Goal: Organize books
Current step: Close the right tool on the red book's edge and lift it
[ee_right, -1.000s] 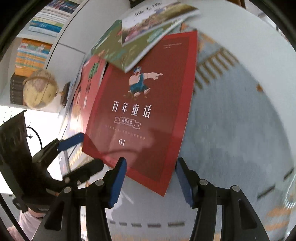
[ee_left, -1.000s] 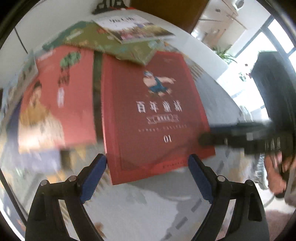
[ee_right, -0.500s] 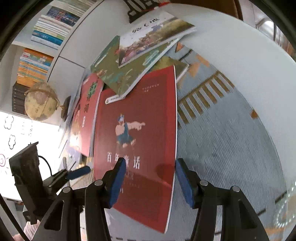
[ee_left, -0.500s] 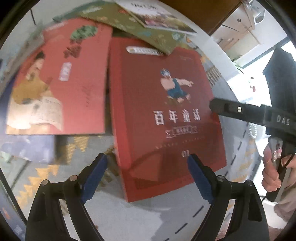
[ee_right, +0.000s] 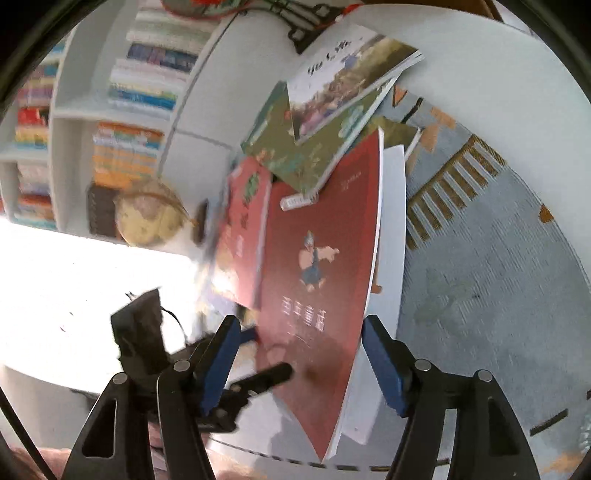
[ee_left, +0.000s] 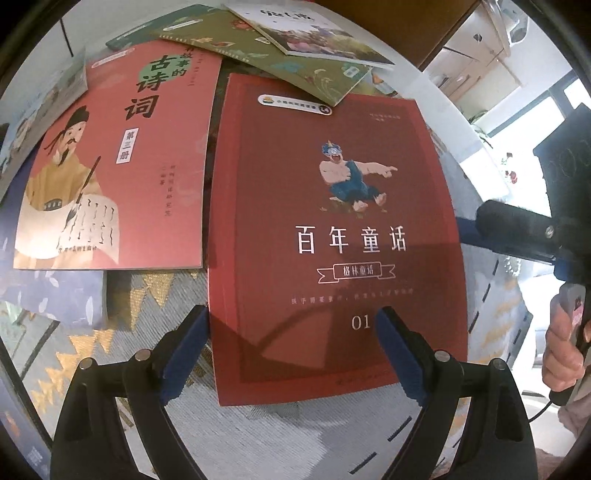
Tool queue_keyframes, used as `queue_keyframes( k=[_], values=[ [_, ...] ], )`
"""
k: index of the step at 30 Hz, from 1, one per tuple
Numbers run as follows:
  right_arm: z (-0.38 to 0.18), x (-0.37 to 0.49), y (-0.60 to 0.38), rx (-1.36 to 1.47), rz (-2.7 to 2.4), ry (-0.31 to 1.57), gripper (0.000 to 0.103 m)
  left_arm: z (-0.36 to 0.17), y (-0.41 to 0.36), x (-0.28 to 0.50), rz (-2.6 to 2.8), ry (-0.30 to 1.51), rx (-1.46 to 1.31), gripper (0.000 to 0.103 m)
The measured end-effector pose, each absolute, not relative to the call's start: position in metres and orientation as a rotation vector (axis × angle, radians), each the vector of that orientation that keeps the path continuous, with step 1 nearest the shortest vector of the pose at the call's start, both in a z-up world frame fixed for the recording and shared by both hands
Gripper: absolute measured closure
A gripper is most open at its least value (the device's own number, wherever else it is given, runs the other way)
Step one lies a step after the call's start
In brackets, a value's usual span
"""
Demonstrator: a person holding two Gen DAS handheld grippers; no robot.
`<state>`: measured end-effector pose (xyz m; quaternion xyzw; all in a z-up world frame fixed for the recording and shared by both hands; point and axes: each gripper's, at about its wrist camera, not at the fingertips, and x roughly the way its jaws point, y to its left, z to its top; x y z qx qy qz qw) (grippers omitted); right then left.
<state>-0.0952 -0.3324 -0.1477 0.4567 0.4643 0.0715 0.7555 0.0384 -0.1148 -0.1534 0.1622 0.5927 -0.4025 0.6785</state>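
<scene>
the big dark red book with a pointing cartoon man and "01" on its cover [ee_left: 332, 236] lies flat on the counter, which wears a grey cloth with yellow zigzags [ee_left: 122, 317]. the book's near end sits between the two blue pads of the left gripper [ee_left: 291, 334]. its jaws stand wide apart, one pad just beside the book's left edge and the other over the cover near the "01"; they do not squeeze it.

in the right wrist view, the right gripper [ee_right: 301, 345] has the same red book [ee_right: 317, 288] between its blue pads. its jaws are opening and the pads do not press on the book. the red cover looks lifted, with white pages showing beside it.

left of the red book lies a salmon-pink book with a man in a yellow robe writing [ee_left: 110, 162], just beside it. a green book [ee_left: 295, 62] overlaps the red book's far end, and a pale picture book [ee_left: 314, 33] lies on top of the green one.

a hand [ee_left: 565, 350] holds the right gripper's handle at the right edge.
</scene>
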Motion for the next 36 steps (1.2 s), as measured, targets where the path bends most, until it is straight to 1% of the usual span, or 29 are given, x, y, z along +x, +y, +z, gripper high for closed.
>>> queue_keyframes(
  k=[4,7,9,12,13,15,17,18,19,20,21,22,25,30,36],
  values=[
    [-0.162,-0.106,-0.339,1.110,0.150,1.020,0.035,-0.152,-0.113,0.034,-0.898,1.321,0.383,0.015],
    [-0.159,-0.118,-0.346,1.220,0.224,0.931,0.035,-0.153,-0.118,0.030,-0.892,1.307,0.418,0.014],
    [-0.155,-0.122,-0.345,1.275,0.274,0.874,0.036,-0.153,-0.118,0.030,-0.888,1.305,0.422,0.012],
    [-0.155,-0.116,-0.333,1.168,0.226,0.960,0.036,-0.155,-0.125,0.030,-0.888,1.307,0.421,0.011],
    [-0.158,-0.114,-0.330,1.150,0.211,0.989,0.038,-0.156,-0.128,0.030,-0.888,1.307,0.424,0.011],
    [-0.169,-0.112,-0.324,1.204,0.248,1.020,0.047,-0.156,-0.129,0.029,-0.890,1.305,0.431,0.011],
    [-0.170,-0.110,-0.314,1.184,0.254,1.028,0.054,-0.156,-0.130,0.028,-0.892,1.303,0.429,0.011],
    [-0.168,-0.111,-0.312,1.161,0.241,1.028,0.060,-0.156,-0.128,0.029,-0.896,1.306,0.420,0.011],
    [-0.167,-0.110,-0.310,1.149,0.224,1.029,0.072,-0.155,-0.126,0.031,-0.900,1.312,0.408,0.011],
    [-0.167,-0.109,-0.310,1.143,0.201,1.029,0.078,-0.154,-0.122,0.033,-0.903,1.323,0.388,0.011],
    [-0.166,-0.108,-0.311,1.144,0.190,1.020,0.088,-0.153,-0.117,0.038,-0.910,1.347,0.352,0.011],
    [-0.165,-0.110,-0.312,1.149,0.193,1.008,0.095,-0.152,-0.110,0.043,-0.920,1.381,0.297,0.011],
    [-0.158,-0.114,-0.316,1.185,0.264,0.964,0.096,-0.148,-0.088,0.056,-0.945,1.438,0.144,0.011],
    [-0.141,-0.120,-0.316,1.234,0.379,0.908,0.095,-0.141,-0.054,0.068,-0.946,1.465,0.005,0.011],
    [-0.116,-0.117,-0.296,1.187,0.525,0.914,0.095,-0.154,-0.022,0.073,-0.957,1.565,-0.195,0.012]
  ],
)
